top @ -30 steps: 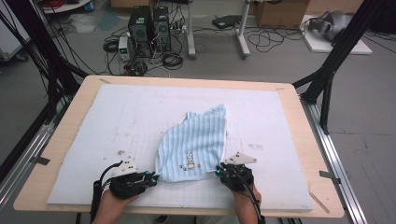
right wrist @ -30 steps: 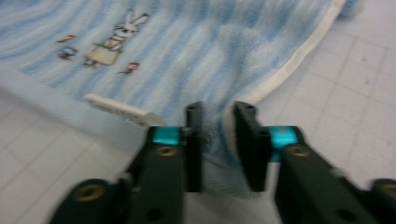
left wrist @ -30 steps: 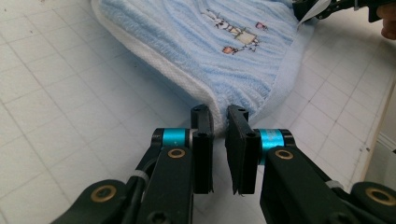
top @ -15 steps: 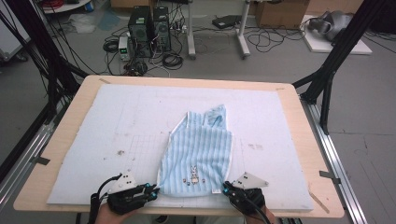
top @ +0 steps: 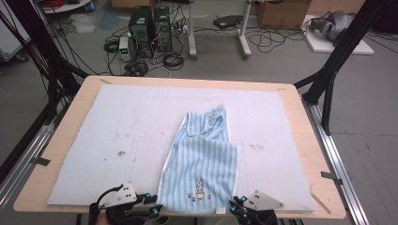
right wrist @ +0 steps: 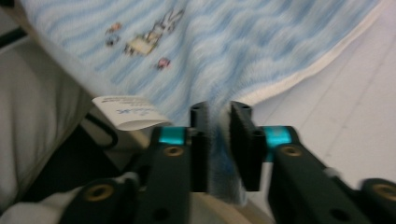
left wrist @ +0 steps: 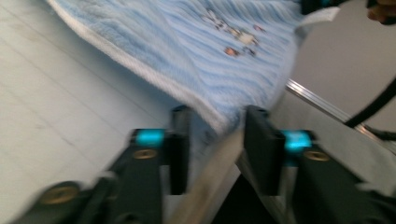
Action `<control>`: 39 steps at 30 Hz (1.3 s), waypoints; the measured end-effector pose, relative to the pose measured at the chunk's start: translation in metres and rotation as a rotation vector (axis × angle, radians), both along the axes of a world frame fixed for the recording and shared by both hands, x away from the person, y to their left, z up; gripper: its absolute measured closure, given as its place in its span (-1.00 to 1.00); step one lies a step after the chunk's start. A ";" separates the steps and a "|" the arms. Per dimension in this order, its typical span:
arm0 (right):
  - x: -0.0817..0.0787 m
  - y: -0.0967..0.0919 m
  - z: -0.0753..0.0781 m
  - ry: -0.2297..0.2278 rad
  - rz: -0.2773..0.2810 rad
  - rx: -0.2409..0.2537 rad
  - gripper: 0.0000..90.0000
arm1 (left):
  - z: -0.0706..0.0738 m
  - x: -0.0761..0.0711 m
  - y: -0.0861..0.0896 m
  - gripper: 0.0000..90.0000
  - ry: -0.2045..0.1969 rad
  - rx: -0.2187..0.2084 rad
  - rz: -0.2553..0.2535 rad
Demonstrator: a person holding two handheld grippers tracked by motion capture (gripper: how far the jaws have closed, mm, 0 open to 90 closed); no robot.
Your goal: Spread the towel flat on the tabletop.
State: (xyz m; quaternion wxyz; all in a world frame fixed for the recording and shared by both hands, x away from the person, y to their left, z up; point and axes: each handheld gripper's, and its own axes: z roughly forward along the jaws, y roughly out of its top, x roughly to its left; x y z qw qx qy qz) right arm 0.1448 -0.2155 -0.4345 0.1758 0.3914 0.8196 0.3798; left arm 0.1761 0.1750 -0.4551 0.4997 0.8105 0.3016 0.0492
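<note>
Dragged nearer: blue striped terry towel; left gripper and right gripper just opening, spread, corners between.

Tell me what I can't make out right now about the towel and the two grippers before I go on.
- Left gripper: the towel corner sits between its jaws, which have just been opening; blur in its own view hides whether the pads touch.
- Right gripper: its jaws have just been opening too, cloth between them; any remaining pinch is lost in blur.
- Both hands: cut off by the high view's bottom edge.
- White label: print too small and blurred.
</note>
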 end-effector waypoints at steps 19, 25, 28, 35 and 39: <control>0.093 0.012 -0.007 -0.045 -0.191 0.027 -0.09 | 0.019 0.088 0.003 -0.17 -0.008 -0.037 0.200; 0.110 0.015 -0.014 0.011 -0.144 -0.011 0.36 | 0.007 0.108 -0.017 0.01 0.024 0.016 0.212; 0.112 0.013 -0.014 0.024 -0.115 -0.001 0.56 | 0.003 0.110 -0.030 0.32 0.023 0.116 0.195; 0.106 0.003 -0.014 0.060 -0.065 0.048 0.88 | 0.005 0.100 -0.034 0.95 -0.018 0.181 0.165; 0.091 0.002 -0.012 0.062 -0.021 0.023 0.88 | 0.006 0.087 -0.026 0.96 -0.003 0.172 0.144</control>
